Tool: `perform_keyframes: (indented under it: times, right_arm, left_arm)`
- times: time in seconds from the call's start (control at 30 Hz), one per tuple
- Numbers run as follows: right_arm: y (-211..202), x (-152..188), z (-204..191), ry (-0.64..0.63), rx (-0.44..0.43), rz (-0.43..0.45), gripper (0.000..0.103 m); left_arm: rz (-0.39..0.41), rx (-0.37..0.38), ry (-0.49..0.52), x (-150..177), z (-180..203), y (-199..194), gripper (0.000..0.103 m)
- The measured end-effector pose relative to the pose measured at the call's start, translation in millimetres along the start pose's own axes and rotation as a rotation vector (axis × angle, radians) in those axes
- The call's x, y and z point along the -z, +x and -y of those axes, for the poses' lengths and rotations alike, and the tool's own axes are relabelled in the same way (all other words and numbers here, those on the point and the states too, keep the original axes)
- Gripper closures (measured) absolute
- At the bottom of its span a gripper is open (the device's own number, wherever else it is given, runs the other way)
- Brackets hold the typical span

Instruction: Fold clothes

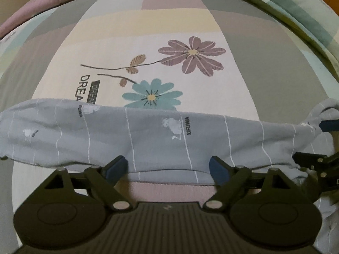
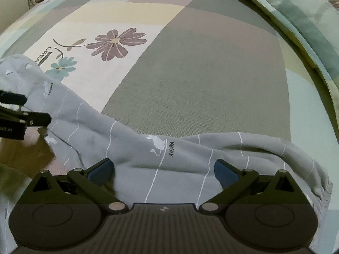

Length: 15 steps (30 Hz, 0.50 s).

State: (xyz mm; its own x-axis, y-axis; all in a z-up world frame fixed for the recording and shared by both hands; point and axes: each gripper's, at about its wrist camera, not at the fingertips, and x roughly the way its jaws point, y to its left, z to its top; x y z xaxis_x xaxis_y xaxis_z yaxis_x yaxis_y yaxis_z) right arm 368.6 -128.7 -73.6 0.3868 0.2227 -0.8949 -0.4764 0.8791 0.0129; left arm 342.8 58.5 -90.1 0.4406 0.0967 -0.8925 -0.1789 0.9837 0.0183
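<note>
Left wrist view: I look down my left gripper (image 1: 168,167) onto a grey garment (image 1: 148,139) laid in a long band across the bedsheet (image 1: 264,80)
Garment, far left: the band runs off toward the left edge, rumpled, thin white lines crossing it and a small white animal print on it
Left gripper fingers: I see both blue pads (image 1: 218,169) spread wide, the garment's near edge lying in the gap between them; neither pad presses on the cloth
Garment, middle: it lies flat, printed with a white cat and the word XIFUWA, and covers the lower part of the teal flower (image 1: 151,94)
Sheet behind: a purple flower (image 1: 191,56) sits farther back, with black lettering beside the teal one partly hidden by the cloth
Garment, far right: it bunches up where my other gripper reaches in from the frame edge
Back right: a checked quilt (image 1: 296,6) lies heaped along the edge of the bed
Right wrist view, left edge: the left gripper's black fingers sit at the garment's end
Right wrist view, centre: my right gripper (image 2: 164,171) has its blue pads (image 2: 225,174) standing wide apart over the cloth, gripping nothing
Right wrist view, right: the garment's gathered hem curls over beside the gripper
</note>
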Motion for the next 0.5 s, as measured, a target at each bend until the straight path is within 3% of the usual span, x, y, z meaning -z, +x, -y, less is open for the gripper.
perform_keyframes:
  times: [0.2,0.33,0.5]
  right_arm:
    - [-1.9,6.8,-1.3,0.001,0.011,0.042,0.0]
    - [-4.0,13.6,0.4,-0.02,-0.004,0.081,0.0]
    - [-9.1,26.2,3.5,-0.079,-0.032,0.142,0.0]
  left_arm:
    - [0.002,-0.032,-0.014,4.7,4.5,1.9,0.006]
    - [-0.036,-0.063,-0.104,3.5,2.7,5.8,0.0]
    - [-0.01,-0.104,-0.195,13.9,7.6,1.2,0.0]
